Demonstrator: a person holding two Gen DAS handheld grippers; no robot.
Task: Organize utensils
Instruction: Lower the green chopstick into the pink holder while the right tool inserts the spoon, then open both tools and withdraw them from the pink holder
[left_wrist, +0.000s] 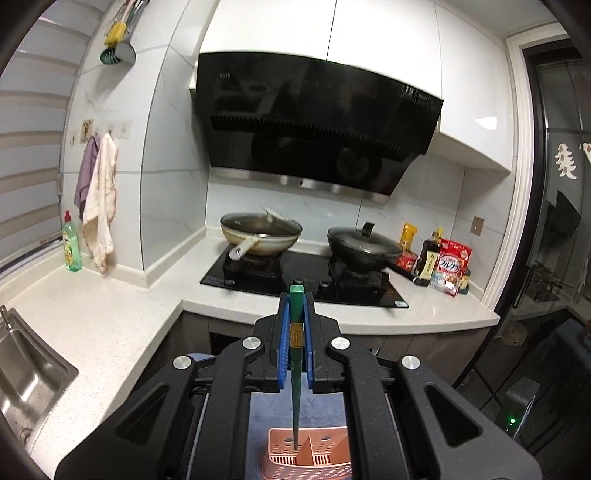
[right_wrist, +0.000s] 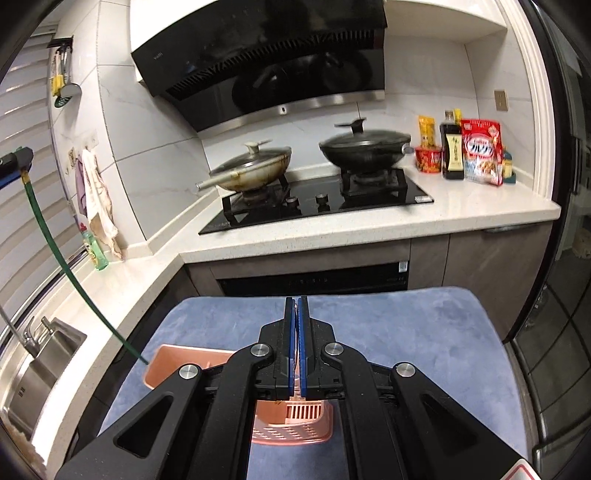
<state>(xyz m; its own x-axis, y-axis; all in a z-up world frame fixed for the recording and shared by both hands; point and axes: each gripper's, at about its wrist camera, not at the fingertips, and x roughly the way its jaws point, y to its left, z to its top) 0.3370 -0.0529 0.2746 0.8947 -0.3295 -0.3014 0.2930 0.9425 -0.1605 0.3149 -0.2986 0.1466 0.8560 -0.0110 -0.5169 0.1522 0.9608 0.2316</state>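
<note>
One green chopstick (left_wrist: 296, 354) sits clamped in the left gripper (left_wrist: 296, 295), tip over one pink basket (left_wrist: 310, 458); the right gripper (right_wrist: 296, 301) jaws are pressed together, empty.

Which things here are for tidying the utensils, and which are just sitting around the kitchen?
For the job:
- green chopstick, pinched in the left gripper, tip down in the basket
- pink utensil basket on the blue mat

Just there:
- two lidded woks on the stove
- sauce bottle and snack bags
- dish soap, hanging cloths
- sink
</note>
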